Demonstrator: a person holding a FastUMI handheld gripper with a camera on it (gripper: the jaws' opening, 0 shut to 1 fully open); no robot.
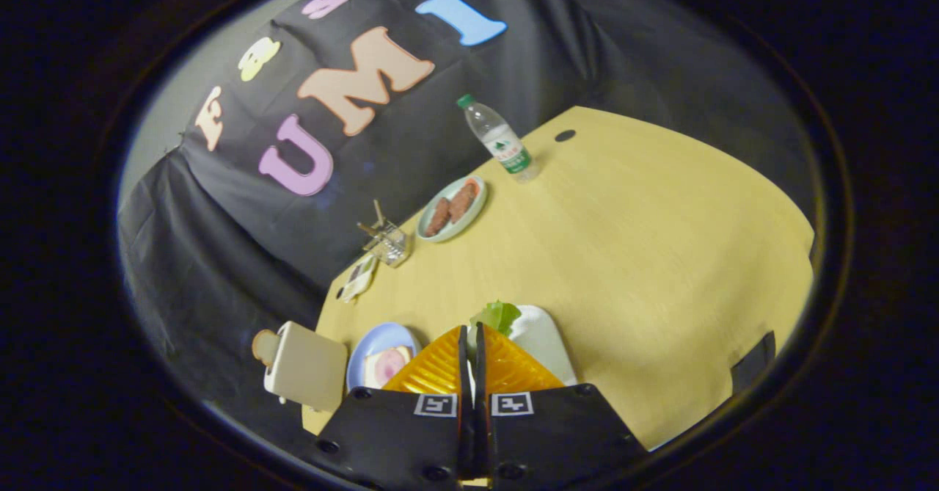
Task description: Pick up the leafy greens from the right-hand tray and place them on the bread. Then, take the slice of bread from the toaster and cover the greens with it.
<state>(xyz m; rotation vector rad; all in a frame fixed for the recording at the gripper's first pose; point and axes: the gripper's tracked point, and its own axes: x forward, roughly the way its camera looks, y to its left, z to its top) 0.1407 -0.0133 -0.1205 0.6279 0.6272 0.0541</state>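
Green leaves [497, 315] lie on a white tray [546, 340] just ahead of the clenched, empty tongs [471, 329]; beside them, bread [387, 365] on a blue plate [370, 344], then the toaster [304, 365].

I've got a yellow counter [660, 256]: white tray [546, 340] just ahead of my tool, blue plate [370, 344] left, bottle [499, 139] far beyond.

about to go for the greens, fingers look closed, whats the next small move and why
Probably open the fingers first. The gripper is shut with nothing between its fingers, and the leafy greens lie just ahead of the tips on the white tray. Closed fingers cannot straddle the leaves, so they should spread before easing down over them.
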